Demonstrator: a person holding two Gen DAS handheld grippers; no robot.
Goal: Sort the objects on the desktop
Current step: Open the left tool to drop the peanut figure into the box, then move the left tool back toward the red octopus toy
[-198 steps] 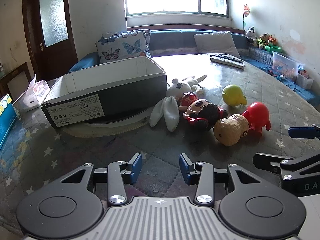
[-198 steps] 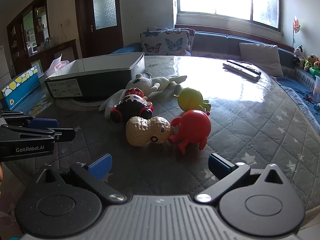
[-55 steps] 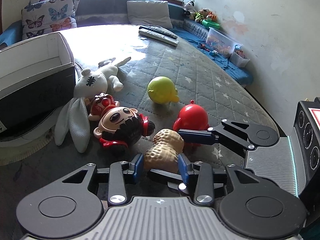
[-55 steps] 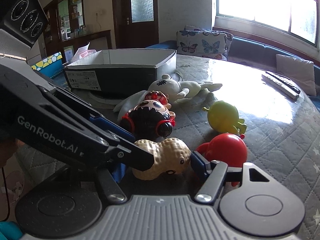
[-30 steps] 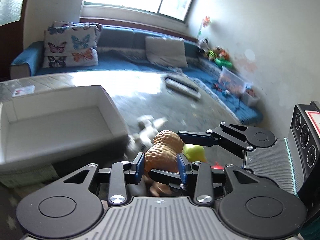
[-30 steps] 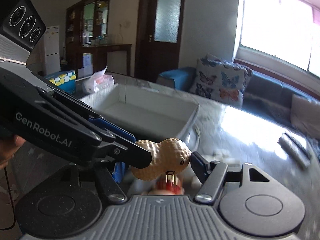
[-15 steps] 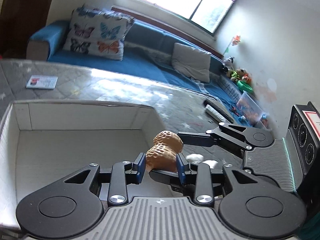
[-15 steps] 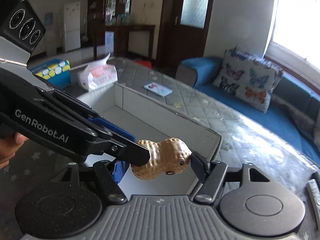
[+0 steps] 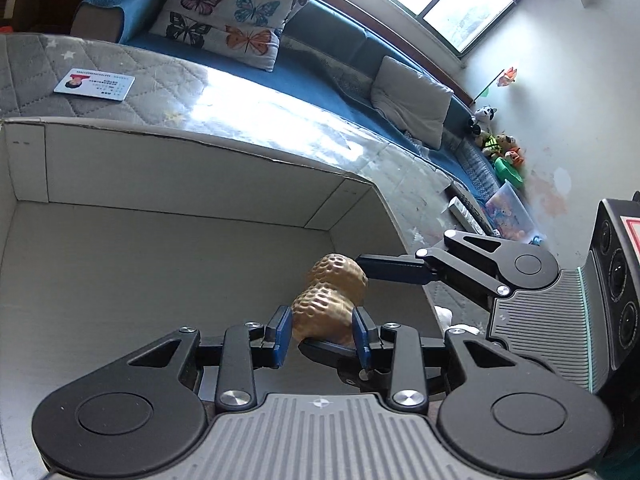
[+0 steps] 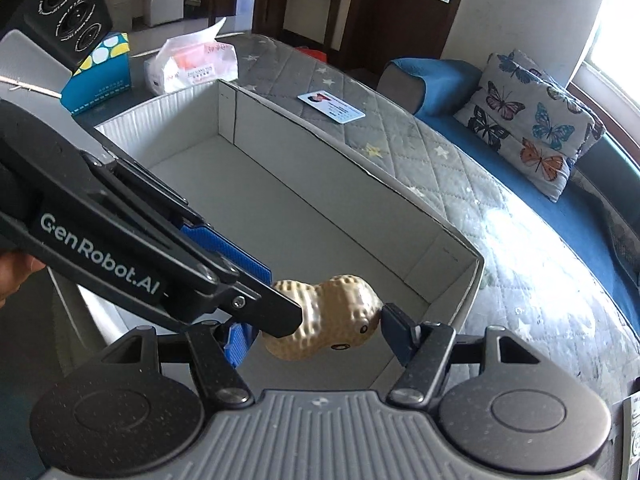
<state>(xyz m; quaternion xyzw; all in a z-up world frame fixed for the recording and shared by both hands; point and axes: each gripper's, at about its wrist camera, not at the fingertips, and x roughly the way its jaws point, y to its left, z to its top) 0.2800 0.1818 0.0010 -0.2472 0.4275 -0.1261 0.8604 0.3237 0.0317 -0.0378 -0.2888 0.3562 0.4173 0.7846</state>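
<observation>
A tan peanut toy (image 9: 328,304) is held in the air over the open white cardboard box (image 9: 160,184). My left gripper (image 9: 320,334) is shut on the peanut's near lobe. My right gripper (image 10: 316,334) is shut on the same peanut toy (image 10: 332,316) across its length, one pad at each end. In the left wrist view the right gripper's finger touches the peanut's far lobe. The box (image 10: 360,184) has a bare floor below the toy. The other toys are out of view.
A card (image 10: 331,106) lies on the quilted table cover beyond the box. A tissue pack (image 10: 192,64) and a blue box (image 10: 102,76) stand at the far left. A butterfly cushion (image 9: 228,12) sits on the blue sofa. Remote controls (image 9: 464,208) lie right of the box.
Both grippers have carried the peanut toy from the table up and over the box. It now hangs lower and further inside the box's walls than half a second ago.
</observation>
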